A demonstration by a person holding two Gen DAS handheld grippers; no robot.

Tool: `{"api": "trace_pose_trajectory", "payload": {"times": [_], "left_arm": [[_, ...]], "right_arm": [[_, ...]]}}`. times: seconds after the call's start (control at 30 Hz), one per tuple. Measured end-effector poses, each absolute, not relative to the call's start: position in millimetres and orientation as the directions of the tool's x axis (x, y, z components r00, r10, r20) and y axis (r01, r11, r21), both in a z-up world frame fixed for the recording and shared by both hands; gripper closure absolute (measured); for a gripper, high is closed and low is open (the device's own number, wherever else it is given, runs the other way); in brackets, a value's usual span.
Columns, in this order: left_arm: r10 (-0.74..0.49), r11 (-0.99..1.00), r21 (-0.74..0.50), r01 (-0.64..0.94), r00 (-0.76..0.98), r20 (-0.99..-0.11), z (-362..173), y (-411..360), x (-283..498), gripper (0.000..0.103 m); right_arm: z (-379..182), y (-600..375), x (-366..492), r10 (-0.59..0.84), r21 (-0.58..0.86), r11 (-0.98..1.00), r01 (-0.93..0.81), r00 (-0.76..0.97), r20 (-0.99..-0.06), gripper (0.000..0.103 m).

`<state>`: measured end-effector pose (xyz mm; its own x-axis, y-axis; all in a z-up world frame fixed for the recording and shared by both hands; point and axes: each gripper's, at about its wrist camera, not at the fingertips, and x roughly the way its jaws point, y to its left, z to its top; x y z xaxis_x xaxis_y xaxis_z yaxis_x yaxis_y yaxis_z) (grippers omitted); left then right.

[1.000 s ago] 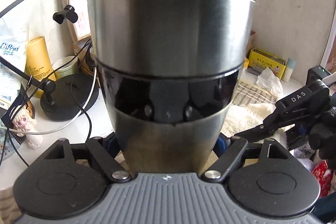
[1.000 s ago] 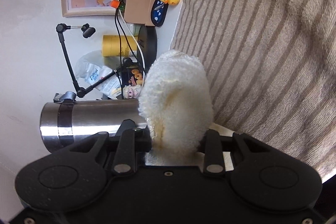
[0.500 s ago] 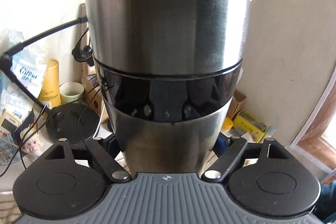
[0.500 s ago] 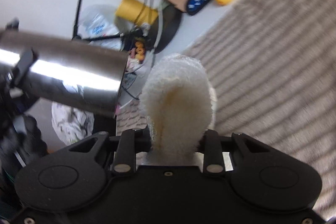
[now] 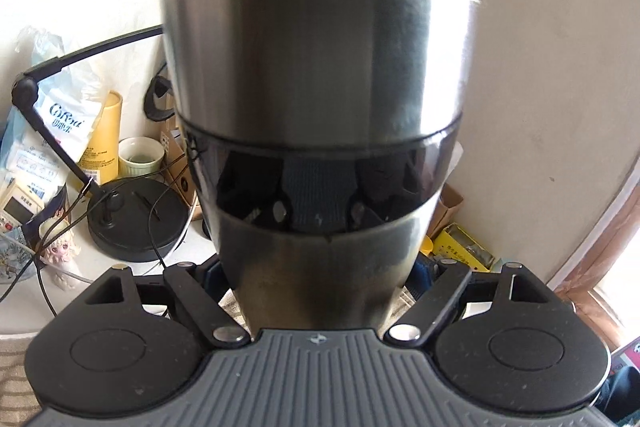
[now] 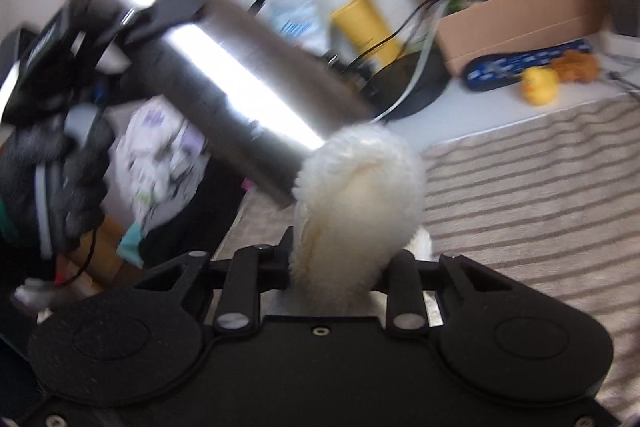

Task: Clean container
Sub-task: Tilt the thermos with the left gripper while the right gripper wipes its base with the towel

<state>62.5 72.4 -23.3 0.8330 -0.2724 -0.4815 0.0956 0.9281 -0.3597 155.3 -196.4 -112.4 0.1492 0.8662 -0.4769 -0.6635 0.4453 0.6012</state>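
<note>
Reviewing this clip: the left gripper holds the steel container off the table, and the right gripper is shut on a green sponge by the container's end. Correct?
Not quite. The right gripper is shut on a fluffy cream-white cloth, not a green sponge; the right wrist view shows it. The rest stands: the left gripper holds the steel container off the table.

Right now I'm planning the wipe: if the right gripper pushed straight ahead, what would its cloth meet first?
Probably the steel container's near end: the cloth in the right gripper already looks against it, though blur hides actual contact.

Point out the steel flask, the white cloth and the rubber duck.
steel flask (image 6: pixel 224 67): right wrist view, bright side wall.
white cloth (image 6: pixel 356 211): right wrist view, fluffy middle.
rubber duck (image 6: pixel 540 85): right wrist view, yellow body.
</note>
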Motion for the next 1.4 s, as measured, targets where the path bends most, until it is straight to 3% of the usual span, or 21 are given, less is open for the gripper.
{"api": "trace_pose_trajectory", "payload": {"times": [0.17,0.57,0.97,1.4], "left_arm": [[-0.337,0.891,-0.435,0.128,0.828,-0.448,-24,70,74,0.02],[-0.317,0.907,-0.401,0.129,0.835,-0.449,-34,76,92,0.02],[-0.384,0.872,-0.465,0.156,0.806,-0.451,-45,84,100,0.02],[-0.353,0.871,-0.479,0.11,0.818,-0.455,-63,100,111,0.02]], "right_arm": [[-111,-185,165,0.858,0.56,0.436,-0.704,0.138,-0.494,0.077],[-109,-166,148,0.862,0.526,0.363,-0.769,0.062,-0.503,0.077],[-110,-175,164,0.825,0.409,0.418,-0.811,0.151,-0.544,0.077],[-110,-173,128,0.848,0.472,0.327,-0.819,0.034,-0.528,0.077]]}}
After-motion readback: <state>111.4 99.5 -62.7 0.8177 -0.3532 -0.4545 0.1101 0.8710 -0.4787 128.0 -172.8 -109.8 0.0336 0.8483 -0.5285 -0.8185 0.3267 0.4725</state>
